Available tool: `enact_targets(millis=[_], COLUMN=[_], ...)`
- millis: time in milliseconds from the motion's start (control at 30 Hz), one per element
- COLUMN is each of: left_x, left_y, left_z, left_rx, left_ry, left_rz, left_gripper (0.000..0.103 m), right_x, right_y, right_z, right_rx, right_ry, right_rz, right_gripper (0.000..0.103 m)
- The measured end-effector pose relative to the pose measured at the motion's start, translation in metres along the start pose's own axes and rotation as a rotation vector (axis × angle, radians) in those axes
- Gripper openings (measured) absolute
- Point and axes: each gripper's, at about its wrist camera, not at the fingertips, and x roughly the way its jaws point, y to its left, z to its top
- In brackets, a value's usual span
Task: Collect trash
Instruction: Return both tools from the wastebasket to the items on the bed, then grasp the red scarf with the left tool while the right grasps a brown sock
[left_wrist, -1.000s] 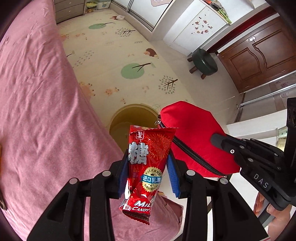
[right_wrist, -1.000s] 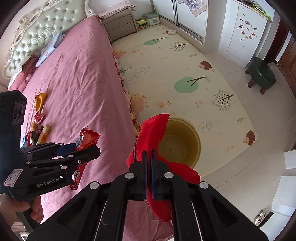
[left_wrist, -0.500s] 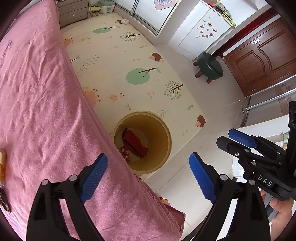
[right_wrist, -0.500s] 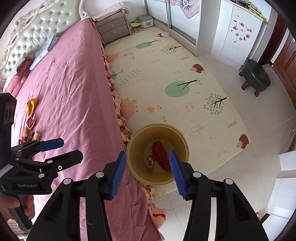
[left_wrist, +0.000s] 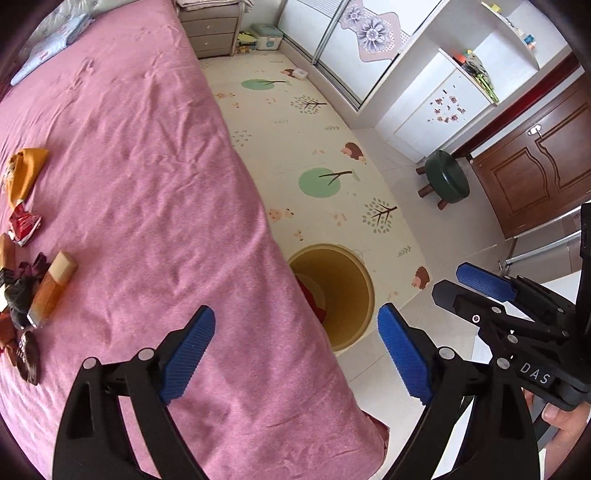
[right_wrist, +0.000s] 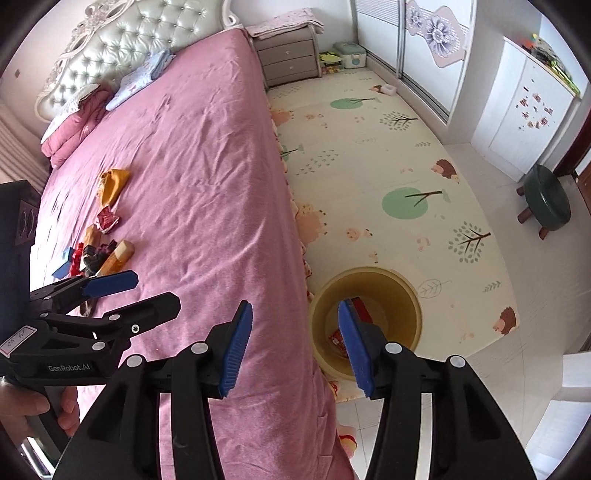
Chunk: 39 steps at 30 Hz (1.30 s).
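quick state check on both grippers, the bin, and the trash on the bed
left gripper: open, empty
right gripper: open, empty
bin: upright on the mat beside the bed, red trash inside
orange wrapper: on the bed
red wrapper: crumpled on the bed
trash pile: heaped on the bed, not collected
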Motion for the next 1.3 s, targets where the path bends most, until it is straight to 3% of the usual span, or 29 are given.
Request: enact_targets(millis=[700,933,1300], left_x=[-0.12,-0.141,-0.14], left_y=[0.25,0.328,0.424], left_z=[-0.091,-0.107,-0.099], left_rx=[-0.334,-0.372,-0.382], left_ry=[-0.118,-0.124,-0.094], left_rz=[0.185,0.228,0.249], left_gripper=[0.089,0.089,0.089], right_x=[0.056,0.085,0.132], right_y=[0.273,0.346,0.431], right_z=[-0.016,-0.024,-0.025], right_rx=[-0.3,-0.337,-0.376], right_ry=[0.093,0.131,0.171], right_rz=[0.194,0.221,0.235], right_gripper=[0.049,0.049,0.049])
